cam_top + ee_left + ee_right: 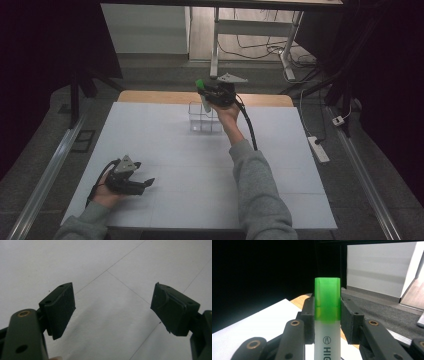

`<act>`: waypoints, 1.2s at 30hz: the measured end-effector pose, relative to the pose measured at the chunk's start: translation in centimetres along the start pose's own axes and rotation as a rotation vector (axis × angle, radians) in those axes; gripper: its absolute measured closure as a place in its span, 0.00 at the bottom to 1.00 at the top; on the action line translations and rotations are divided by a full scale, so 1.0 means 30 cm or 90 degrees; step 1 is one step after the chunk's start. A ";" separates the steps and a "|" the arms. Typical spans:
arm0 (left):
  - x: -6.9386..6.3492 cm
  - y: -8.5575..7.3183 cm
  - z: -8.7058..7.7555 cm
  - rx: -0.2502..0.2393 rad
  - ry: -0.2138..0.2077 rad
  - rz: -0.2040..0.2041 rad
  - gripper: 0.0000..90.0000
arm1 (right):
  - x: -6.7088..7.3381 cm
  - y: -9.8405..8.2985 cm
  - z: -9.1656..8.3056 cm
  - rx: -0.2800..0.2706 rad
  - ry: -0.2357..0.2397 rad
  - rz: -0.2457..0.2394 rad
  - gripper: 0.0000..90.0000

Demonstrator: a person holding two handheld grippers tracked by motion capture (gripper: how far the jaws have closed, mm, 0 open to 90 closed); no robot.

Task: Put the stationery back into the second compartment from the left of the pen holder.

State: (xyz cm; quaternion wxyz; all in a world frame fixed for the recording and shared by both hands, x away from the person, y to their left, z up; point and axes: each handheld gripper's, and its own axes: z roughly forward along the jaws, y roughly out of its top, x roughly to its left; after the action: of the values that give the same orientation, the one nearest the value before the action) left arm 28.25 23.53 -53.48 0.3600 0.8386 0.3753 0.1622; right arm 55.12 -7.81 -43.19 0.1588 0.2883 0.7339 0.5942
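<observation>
A white table top with a wooden far edge. A white power strip lies on the grey floor beside it.

One green-capped highlighter, one clear box, two grippers.

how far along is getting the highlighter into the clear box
Done: the right gripper is shut on the green-capped highlighter, lifted off the table. In hand: it hangs above the clear box at the far side of the table. Left: lowering it in and releasing. The left gripper sits open and idle.
</observation>
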 end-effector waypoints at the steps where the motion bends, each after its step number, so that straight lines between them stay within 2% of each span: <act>1: 0.000 0.000 0.000 0.000 0.000 0.000 0.21 | 0.001 -0.002 0.003 0.004 -0.002 -0.003 0.73; 2: 0.000 0.000 0.000 0.000 0.000 0.000 0.21 | 0.002 -0.006 0.004 0.008 -0.006 -0.003 0.72; 5: 0.000 -0.001 0.002 0.005 -0.002 0.002 0.21 | 0.001 -0.009 -0.001 0.009 -0.025 0.015 0.56; 8: -0.001 -0.001 0.004 0.008 -0.002 0.004 0.21 | 0.001 -0.005 -0.012 0.020 -0.033 0.010 0.53; 14: 0.000 -0.001 0.004 0.009 -0.002 0.005 0.21 | 0.000 0.001 -0.039 0.056 -0.028 0.004 0.52; 26: -0.003 -0.002 -0.002 0.008 0.004 0.006 0.21 | 0.000 -0.017 -0.117 0.082 -0.017 -0.005 0.53; 36: -0.002 -0.001 0.001 0.010 0.005 0.006 0.21 | 0.008 -0.068 -0.241 0.100 -0.022 -0.018 0.52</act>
State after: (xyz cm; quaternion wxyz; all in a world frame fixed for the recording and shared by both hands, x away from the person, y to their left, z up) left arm 28.21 23.50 -53.52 0.3508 0.8428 0.3737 0.1641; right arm 50.30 -13.57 -43.36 0.1567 0.2997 0.7796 0.5271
